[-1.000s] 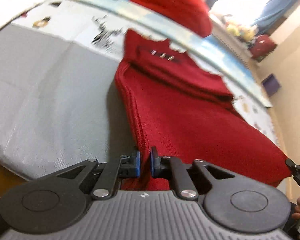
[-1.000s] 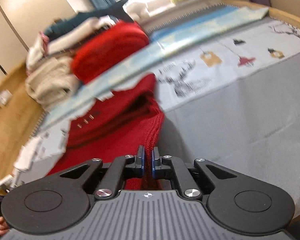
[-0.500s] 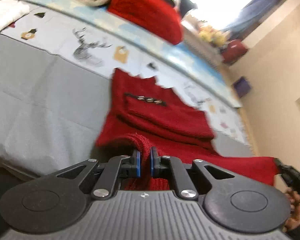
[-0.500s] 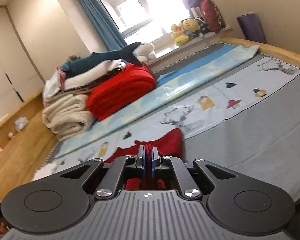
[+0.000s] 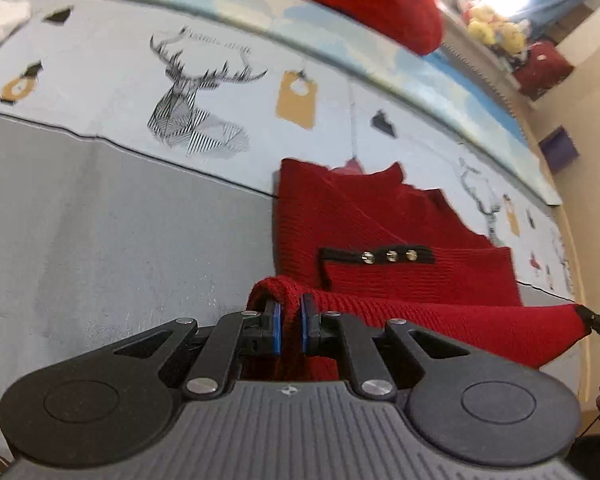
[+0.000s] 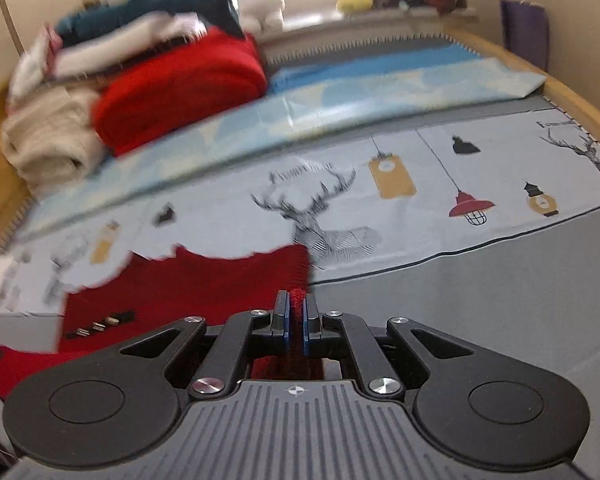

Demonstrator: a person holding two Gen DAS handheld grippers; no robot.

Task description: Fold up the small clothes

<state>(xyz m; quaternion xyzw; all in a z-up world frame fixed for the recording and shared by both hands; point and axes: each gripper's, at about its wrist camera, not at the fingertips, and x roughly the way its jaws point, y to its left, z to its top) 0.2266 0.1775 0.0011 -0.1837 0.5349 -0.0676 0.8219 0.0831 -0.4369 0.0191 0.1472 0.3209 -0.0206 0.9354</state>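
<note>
The bed [image 5: 100, 240] fills both views, grey sheet with a deer-print strip across the top. The red sweater [image 5: 380, 232] sits centre-right in the left view, lower left in the right view, looks about halfway: upper part folded flat, bottom hem lifted to go over it. Left claw [image 5: 291, 322] and right claw [image 6: 296, 320] are each clamped on a hem corner. Sleeves are hidden, and the right view is blurry.
</note>
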